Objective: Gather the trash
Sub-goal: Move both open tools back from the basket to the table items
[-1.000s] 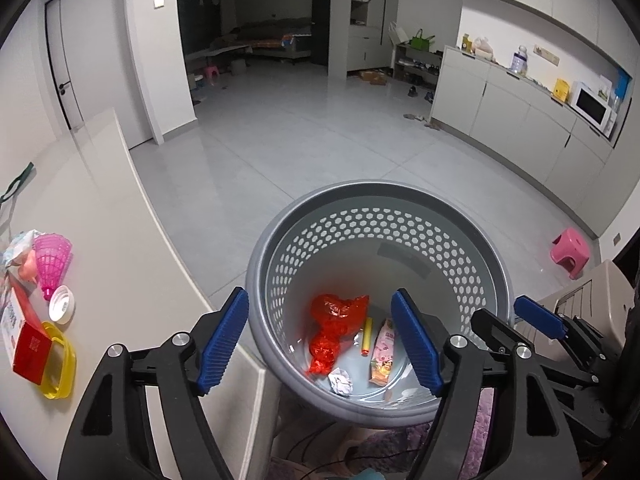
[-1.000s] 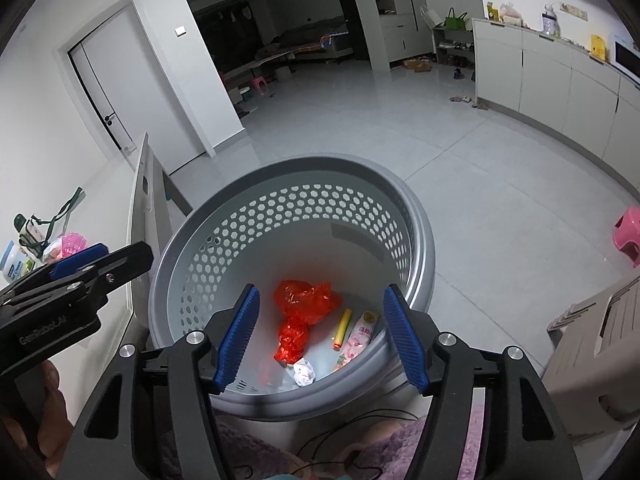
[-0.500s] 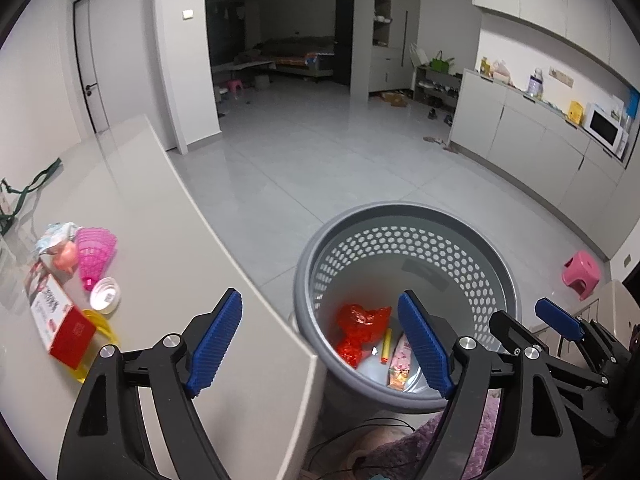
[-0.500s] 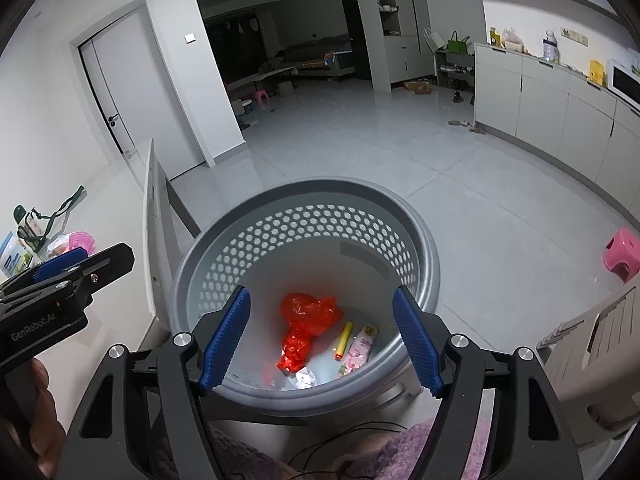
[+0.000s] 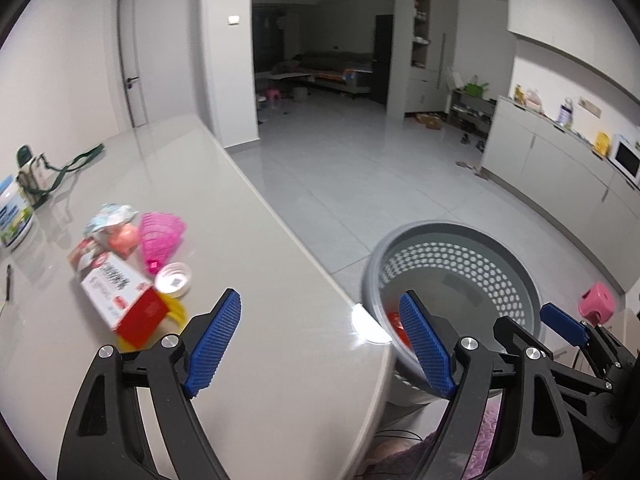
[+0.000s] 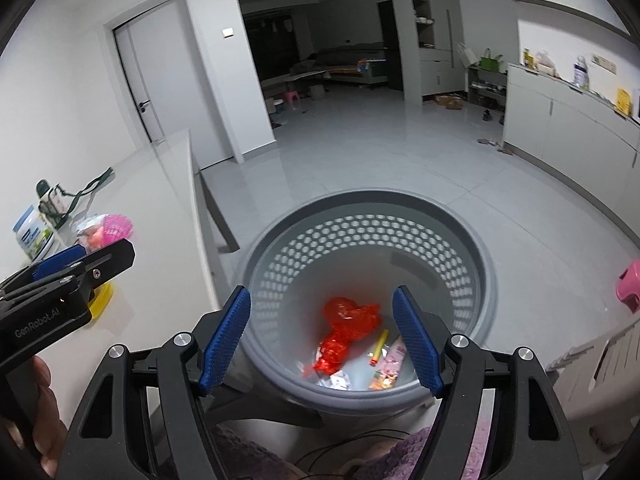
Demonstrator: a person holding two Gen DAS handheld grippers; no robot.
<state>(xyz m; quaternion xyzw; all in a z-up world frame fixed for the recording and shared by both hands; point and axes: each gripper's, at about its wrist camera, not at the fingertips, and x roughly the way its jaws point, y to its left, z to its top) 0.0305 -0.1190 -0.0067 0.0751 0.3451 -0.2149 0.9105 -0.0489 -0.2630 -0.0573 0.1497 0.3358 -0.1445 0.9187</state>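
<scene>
Hiding behind red box [image 5: 122,298]: yellow item, mostly covered; basket [image 5: 496,236] contents blurred.

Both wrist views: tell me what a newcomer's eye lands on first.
The grey perforated basket on the floor beside the table, with a crumpled red bag glowing at its bottom. Next, the bright clutter on the table: a pink mesh cup and a red box. Both grippers hang open and empty.
</scene>
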